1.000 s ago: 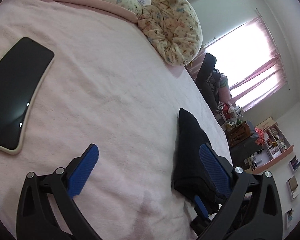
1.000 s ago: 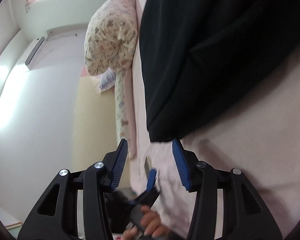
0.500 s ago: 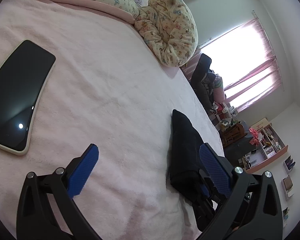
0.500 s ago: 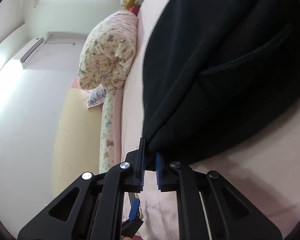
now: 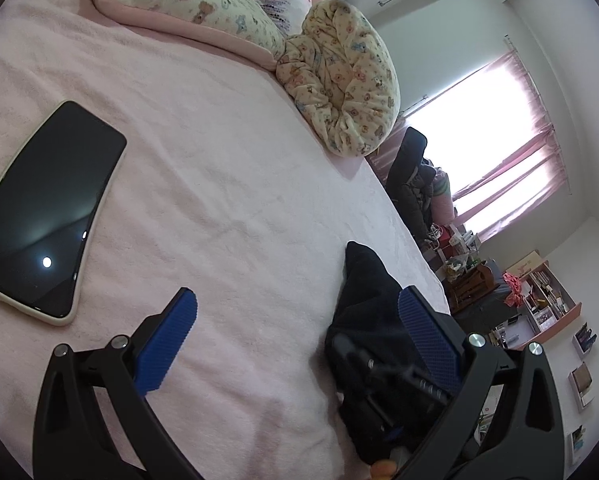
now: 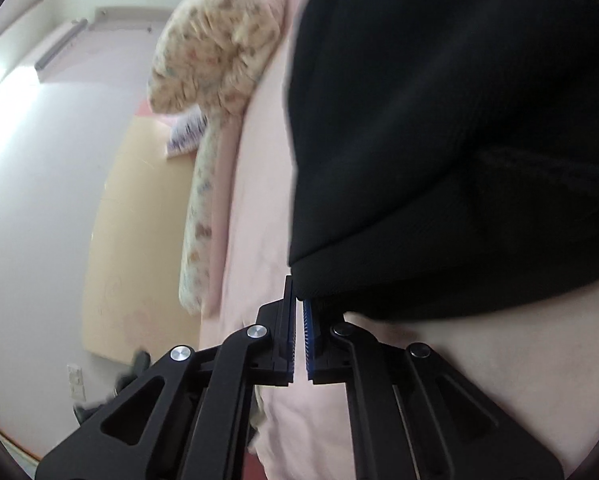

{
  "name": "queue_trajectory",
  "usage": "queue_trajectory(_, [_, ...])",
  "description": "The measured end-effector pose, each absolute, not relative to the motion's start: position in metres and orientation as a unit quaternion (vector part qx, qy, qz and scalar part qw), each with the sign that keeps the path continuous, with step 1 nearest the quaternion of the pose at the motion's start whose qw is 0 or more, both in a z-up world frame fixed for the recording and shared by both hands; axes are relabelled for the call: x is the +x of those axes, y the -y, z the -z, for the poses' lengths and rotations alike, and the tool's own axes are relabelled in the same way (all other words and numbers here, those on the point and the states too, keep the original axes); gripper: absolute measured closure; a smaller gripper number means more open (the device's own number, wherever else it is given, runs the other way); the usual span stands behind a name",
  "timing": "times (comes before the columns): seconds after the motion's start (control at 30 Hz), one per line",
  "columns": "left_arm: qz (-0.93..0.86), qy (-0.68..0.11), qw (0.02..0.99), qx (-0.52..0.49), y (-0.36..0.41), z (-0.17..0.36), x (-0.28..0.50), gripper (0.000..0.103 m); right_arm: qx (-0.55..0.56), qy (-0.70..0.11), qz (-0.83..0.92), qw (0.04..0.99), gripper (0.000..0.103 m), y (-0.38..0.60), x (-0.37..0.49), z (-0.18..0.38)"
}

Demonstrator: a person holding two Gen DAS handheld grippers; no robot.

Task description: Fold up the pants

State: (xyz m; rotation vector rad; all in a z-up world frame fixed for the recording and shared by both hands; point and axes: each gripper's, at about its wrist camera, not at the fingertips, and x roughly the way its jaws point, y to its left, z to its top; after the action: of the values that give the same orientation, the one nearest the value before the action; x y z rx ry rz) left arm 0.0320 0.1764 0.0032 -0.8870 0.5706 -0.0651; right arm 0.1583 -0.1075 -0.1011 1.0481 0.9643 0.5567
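One black pants (image 6: 439, 120), two hand-held grippers (image 6: 299, 308)

The black pants (image 6: 439, 128) lie bunched on the pink bed, their thick knit cloth doubled over in soft folds. One lower corner lifts slightly off the bed, and a pointed end (image 5: 359, 256) sticks out across it.
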Motion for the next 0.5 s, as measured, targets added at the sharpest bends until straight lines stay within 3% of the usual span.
queue_trajectory(0.17, [0.039, -0.285, 0.858, -0.425, -0.171, 0.0, 0.038, 0.002, 0.392, -0.468, -0.288, 0.738, 0.098, 0.134, 0.123, 0.076])
queue_trajectory(0.27, [0.049, -0.292, 0.859, -0.418, -0.165, 0.001, 0.041, 0.002, 0.345, -0.407, -0.267, 0.803, 0.098, 0.185, 0.09, 0.038])
queue_trajectory(0.4, [0.066, -0.298, 0.865, -0.398, -0.152, -0.001, 0.046, 0.002, 0.353, -0.326, -0.083, 0.873, 0.097, 0.3, 0.077, 0.004])
queue_trajectory(0.5, [0.078, -0.304, 0.868, -0.385, -0.14, -0.001, 0.048, 0.002, 0.394, -0.351, -0.006, 0.849, 0.078, 0.359, 0.075, 0.018])
